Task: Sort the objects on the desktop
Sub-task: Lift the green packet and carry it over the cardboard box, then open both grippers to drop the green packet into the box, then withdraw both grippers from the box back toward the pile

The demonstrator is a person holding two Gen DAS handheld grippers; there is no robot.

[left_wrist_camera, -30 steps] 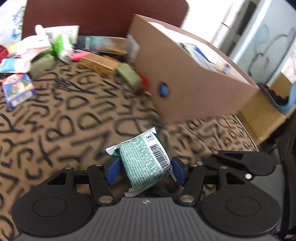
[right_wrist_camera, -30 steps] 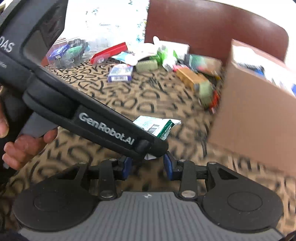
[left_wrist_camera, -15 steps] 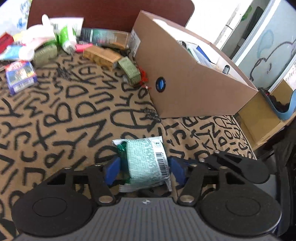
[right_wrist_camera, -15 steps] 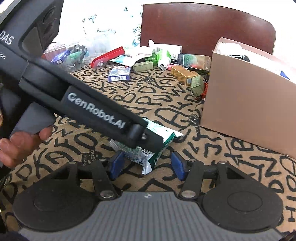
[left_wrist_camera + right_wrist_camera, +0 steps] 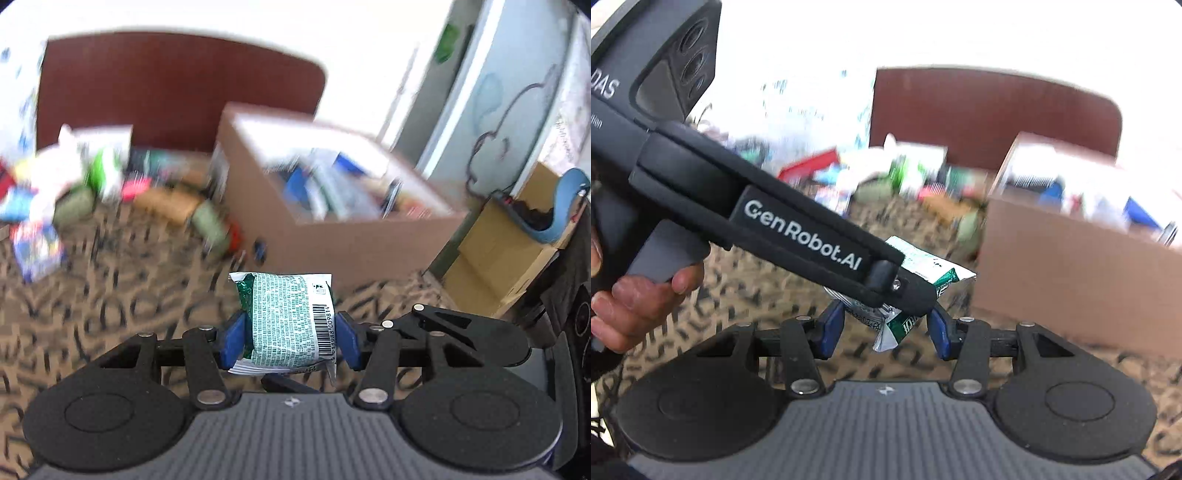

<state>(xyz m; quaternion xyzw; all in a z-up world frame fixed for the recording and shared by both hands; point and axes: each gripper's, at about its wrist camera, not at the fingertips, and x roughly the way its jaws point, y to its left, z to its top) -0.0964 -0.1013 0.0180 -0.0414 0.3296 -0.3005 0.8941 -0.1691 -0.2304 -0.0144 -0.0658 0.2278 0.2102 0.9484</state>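
Note:
My left gripper is shut on a green and white snack packet with a barcode, held above the lettered tablecloth. In the right wrist view the left gripper's black body crosses from the left and the same packet hangs from its tip. My right gripper is open, its blue pads either side of and below the packet's lower end, apart from it. A brown cardboard box holding several items stands ahead to the right.
A blurred pile of packets, tubes and small boxes lies at the far left of the cloth. A dark red chair back stands behind. More cardboard boxes stand off the table to the right.
My left gripper has lifted the packet off the cloth and risen, so the box's open top now shows. The right gripper's jaws stay open beneath the packet.

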